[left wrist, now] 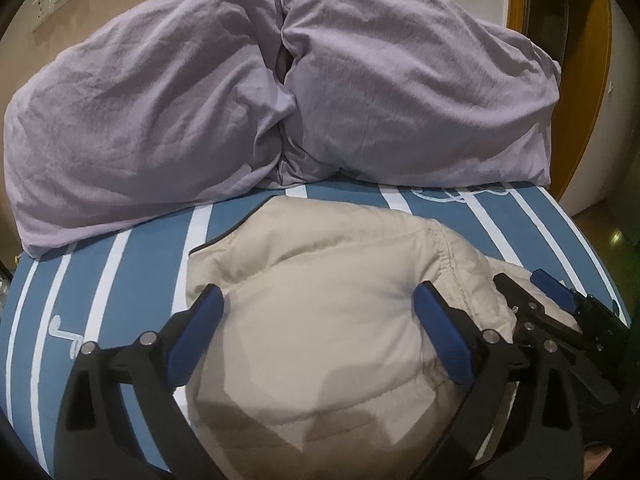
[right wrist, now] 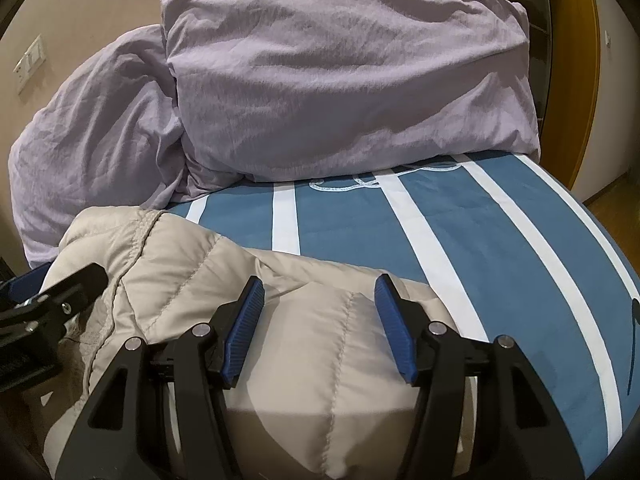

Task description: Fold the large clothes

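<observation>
Beige padded jacket (left wrist: 320, 320) lies bundled at lower centre under both spread grippers, left gripper (left wrist: 320, 304) wide, right gripper (right wrist: 318, 296) half-spread, neither gripping.

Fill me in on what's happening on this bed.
A person is folding a beige puffer jacket on the blue-and-white striped bedsheet, with a claw in each hand. The left claw stands wide open over the bundled jacket. The right claw is beside it, half open above a quilted section. A lilac duvet is heaped behind.
</observation>
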{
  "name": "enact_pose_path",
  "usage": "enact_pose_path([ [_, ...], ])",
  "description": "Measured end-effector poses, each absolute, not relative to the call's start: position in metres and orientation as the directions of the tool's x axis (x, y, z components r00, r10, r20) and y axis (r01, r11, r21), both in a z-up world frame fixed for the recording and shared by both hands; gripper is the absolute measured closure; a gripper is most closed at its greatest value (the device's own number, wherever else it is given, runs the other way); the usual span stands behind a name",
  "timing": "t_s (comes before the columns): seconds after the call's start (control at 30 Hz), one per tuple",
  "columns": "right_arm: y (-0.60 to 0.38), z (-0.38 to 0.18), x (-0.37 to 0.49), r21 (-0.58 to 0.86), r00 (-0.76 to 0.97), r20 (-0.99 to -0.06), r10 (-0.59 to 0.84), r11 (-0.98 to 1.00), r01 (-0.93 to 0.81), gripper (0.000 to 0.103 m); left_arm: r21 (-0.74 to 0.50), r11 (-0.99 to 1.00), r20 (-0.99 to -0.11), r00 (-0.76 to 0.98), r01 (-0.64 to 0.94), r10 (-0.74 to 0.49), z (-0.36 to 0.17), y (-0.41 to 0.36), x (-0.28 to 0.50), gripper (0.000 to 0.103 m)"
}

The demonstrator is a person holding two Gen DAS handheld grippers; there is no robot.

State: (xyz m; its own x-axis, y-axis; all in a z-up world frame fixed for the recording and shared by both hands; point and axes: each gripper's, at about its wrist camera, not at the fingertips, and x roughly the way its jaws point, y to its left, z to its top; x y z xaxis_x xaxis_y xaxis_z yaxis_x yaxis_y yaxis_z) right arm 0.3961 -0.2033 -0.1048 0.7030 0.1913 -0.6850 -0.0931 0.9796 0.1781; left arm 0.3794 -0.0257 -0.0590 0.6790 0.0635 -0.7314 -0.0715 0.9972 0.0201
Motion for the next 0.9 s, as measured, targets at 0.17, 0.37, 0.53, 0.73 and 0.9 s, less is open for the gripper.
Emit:
enact_pose_path([
  [0.17, -0.203, -0.108, 0.399, 0.183, 0.697, -0.691, 0.191, 0.979, -0.086, 0.042, 0.015, 0.997, -0.74, 0.67, -0.074, 0.061, -0.067, -0.025, 0.384, 0.004],
  [0.37, -0.202, -0.112, 0.405, 0.187, 0.689, -0.699, 0.191, 0.979, -0.082, 0.042, 0.0, 0.997, -0.751, 0.658, -0.076, 0.05, -0.073, -0.023, 0.39, 0.003],
  [0.53, -0.201, -0.114, 0.407, 0.187, 0.686, -0.703, 0.189, 0.979, -0.078, 0.041, -0.008, 0.997, -0.755, 0.654, -0.078, 0.045, -0.077, -0.022, 0.394, 0.003],
  [0.73, -0.201, -0.114, 0.409, 0.184, 0.685, -0.704, 0.186, 0.98, -0.078, 0.041, -0.019, 0.997, -0.755, 0.655, -0.08, 0.038, -0.081, -0.021, 0.396, 0.002],
  [0.9, -0.2, -0.115, 0.41, 0.177, 0.686, -0.705, 0.181, 0.981, -0.077, 0.041, -0.018, 0.997, -0.754, 0.655, -0.081, 0.04, -0.082, -0.021, 0.397, 0.002],
])
